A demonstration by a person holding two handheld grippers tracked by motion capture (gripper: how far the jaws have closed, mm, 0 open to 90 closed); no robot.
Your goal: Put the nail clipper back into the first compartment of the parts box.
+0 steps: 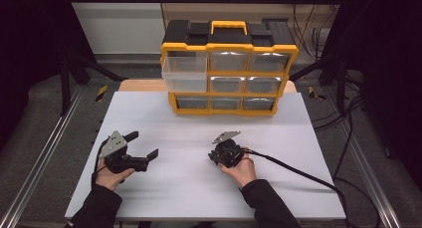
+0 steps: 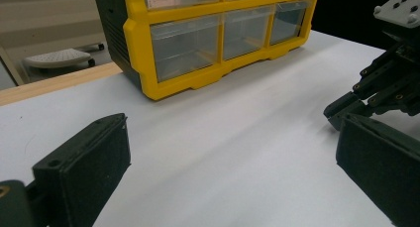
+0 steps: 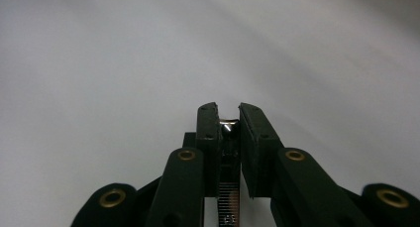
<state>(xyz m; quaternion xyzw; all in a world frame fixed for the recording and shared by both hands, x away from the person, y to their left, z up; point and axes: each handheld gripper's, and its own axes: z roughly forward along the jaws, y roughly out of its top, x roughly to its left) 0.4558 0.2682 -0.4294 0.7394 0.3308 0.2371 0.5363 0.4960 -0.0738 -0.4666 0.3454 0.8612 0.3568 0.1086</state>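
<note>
A yellow and black drawer organizer (image 1: 229,71) stands at the back of the white table (image 1: 199,188), with its top left clear drawer (image 1: 185,71) pulled out. My left gripper (image 1: 144,144) rests at the left front of the table, jaws wide apart and nothing between them (image 2: 233,162); it faces the organizer's lower drawers (image 2: 185,46). My right gripper (image 1: 215,157) is near the table's middle, tipped down at the surface. Its jaws (image 3: 229,113) are nearly together with a small shiny metal piece (image 3: 228,125) pinched between them. The right gripper (image 2: 346,110) also appears at the right edge of the left gripper view.
A black cable (image 1: 298,171) trails from the right gripper off to the right. Bare white table lies between the grippers and the organizer. A wooden bench edge (image 2: 49,83) runs behind the table, and metal frame rails (image 1: 45,153) line both sides.
</note>
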